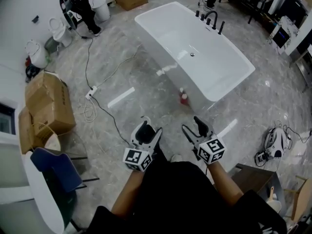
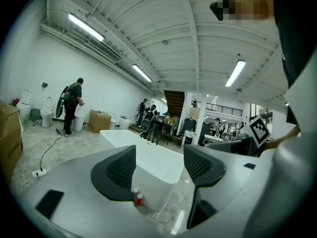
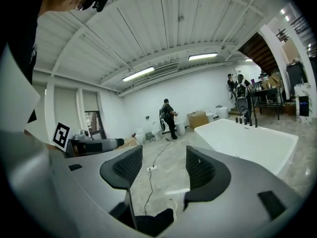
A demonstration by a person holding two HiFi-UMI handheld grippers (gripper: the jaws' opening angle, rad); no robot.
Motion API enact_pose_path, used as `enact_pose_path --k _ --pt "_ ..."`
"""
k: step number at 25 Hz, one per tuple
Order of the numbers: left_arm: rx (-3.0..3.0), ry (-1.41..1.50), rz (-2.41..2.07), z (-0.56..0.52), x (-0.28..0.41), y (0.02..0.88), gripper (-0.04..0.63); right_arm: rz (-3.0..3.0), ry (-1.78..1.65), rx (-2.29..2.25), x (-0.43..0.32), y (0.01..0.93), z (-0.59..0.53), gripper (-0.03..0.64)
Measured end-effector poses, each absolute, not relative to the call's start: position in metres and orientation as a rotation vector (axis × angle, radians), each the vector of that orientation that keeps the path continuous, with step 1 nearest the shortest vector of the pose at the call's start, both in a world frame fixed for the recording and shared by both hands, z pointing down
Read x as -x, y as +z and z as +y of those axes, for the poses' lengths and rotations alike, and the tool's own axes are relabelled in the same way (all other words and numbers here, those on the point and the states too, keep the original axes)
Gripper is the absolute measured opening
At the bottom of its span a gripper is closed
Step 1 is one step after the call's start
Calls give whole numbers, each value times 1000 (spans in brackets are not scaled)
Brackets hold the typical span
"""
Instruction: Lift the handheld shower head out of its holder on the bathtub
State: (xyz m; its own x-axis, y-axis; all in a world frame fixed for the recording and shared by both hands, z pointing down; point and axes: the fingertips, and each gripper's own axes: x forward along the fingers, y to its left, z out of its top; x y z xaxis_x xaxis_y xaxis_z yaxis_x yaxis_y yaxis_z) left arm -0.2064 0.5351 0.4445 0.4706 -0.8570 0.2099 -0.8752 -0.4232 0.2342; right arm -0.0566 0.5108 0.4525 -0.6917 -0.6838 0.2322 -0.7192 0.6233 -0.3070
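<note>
— Both our tongs are spread and hold nothing: the left tongs (image 1: pixel 148 128) and the right tongs (image 1: pixel 192 126) hang well short of the bathtub (image 1: pixel 195 38).

— And the handheld shower head (image 1: pixel 221 27)?

— It is at the bathtub's far end, among the dark fittings (image 1: pixel 209 19). We take it for the slim upright piece, but it is too small to be sure.

— So we could clamp the spout by mistake.

— Yes. We could also kick the red-capped bottle (image 1: pixel 184 98) at the bathtub's near foot, or catch the cable (image 1: pixel 105 112) left of the bathtub as we walk over.
</note>
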Motion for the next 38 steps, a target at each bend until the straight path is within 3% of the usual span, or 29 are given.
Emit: enact_pose_path --k 21,38 --pt "-2465 -5 -1368 259 331 433 279 -2622 561 -1274 174 461 265 244" --pt "-2447 29 -1421 136 465 430 279 -2592 575 -1341 271 443 103 244"
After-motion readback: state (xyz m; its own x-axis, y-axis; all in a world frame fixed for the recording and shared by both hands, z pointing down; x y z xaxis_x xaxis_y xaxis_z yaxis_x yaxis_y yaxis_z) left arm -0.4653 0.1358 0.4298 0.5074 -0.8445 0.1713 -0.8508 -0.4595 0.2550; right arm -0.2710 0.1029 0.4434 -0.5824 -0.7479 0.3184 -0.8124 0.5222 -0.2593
